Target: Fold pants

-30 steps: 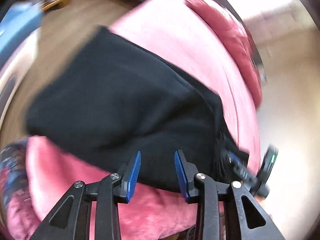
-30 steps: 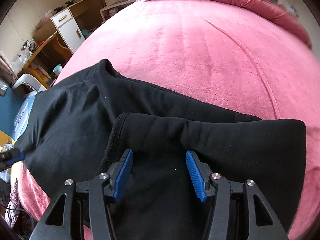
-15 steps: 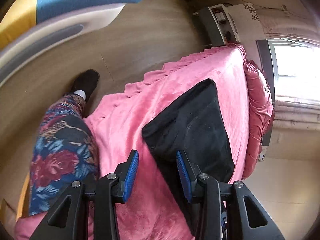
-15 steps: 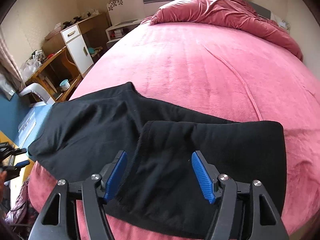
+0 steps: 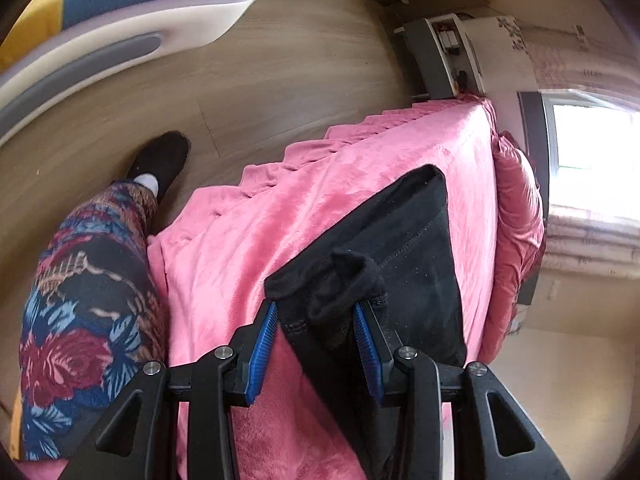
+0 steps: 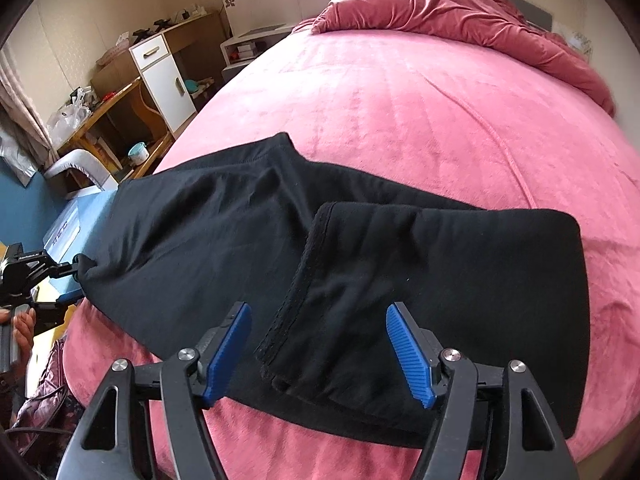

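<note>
Right wrist view: black pants are laid flat across the near part of a pink bed, directly ahead of and under the right gripper. The long axis runs left to right along the near bed edge; one end is folded back over the middle, forming a doubled upper layer on the right side, with its stitched hem edge seen between the blue pads. The single-layer end extends left to the bed's side edge. The right gripper is spread wide, its blue fingers hovering over the cloth with nothing pinched; contact with the fabric cannot be told. At far left the left gripper is seen at the left end corner of the pants, with a hand behind it. In the left wrist view, the left gripper is positioned at that corner, and a bunched wad of black fabric is seen between its blue pads, the gap narrowed onto it; the cloth appears to be gripped. From this view the pants stretch away from the gripper across the bed. A patterned trouser leg and wooden floor are seen at left, a crumpled red duvet at the bed's far end.
</note>
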